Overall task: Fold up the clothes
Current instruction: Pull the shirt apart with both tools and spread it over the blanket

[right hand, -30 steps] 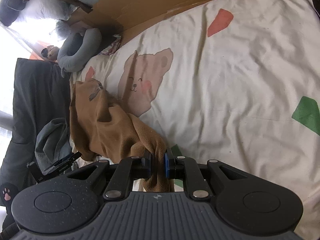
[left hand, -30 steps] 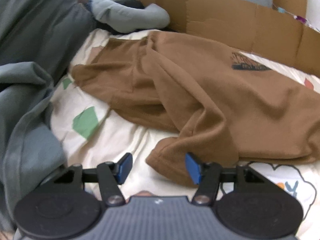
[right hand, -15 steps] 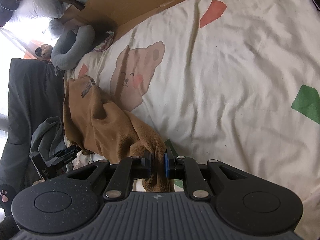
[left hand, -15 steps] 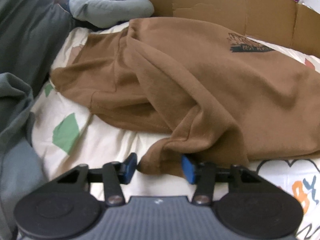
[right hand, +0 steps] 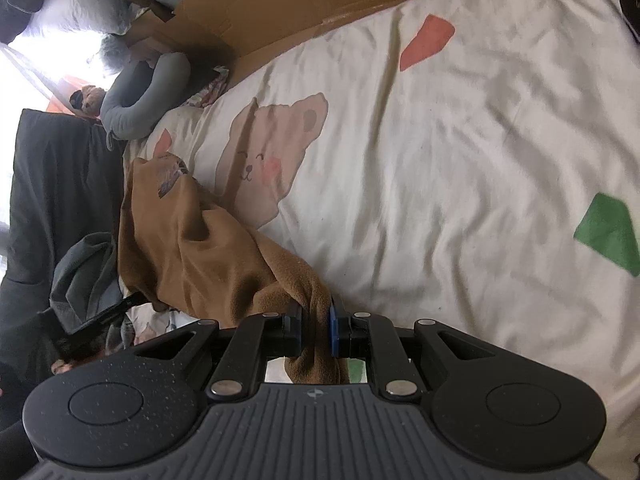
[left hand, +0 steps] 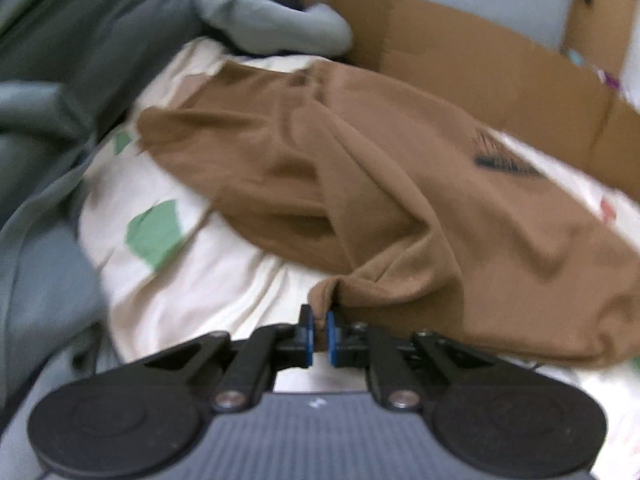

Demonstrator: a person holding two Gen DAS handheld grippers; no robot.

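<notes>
The left hand-held gripper [left hand: 319, 334] is closing its jaws on a bunched corner of the brown fleece sweatshirt [left hand: 400, 184], cloth caught between the blue pads. The garment lies crumpled on the bed, its long axis running from that corner away toward the brown cardboard panels [left hand: 500, 68]. The right hand-held gripper [right hand: 316, 332] pinches another corner tight. The cream bedsheet with a bear print and coloured patches [right hand: 460, 160] covers the bed; a grey curved pillow [right hand: 140, 96] lies at its far end.
</notes>
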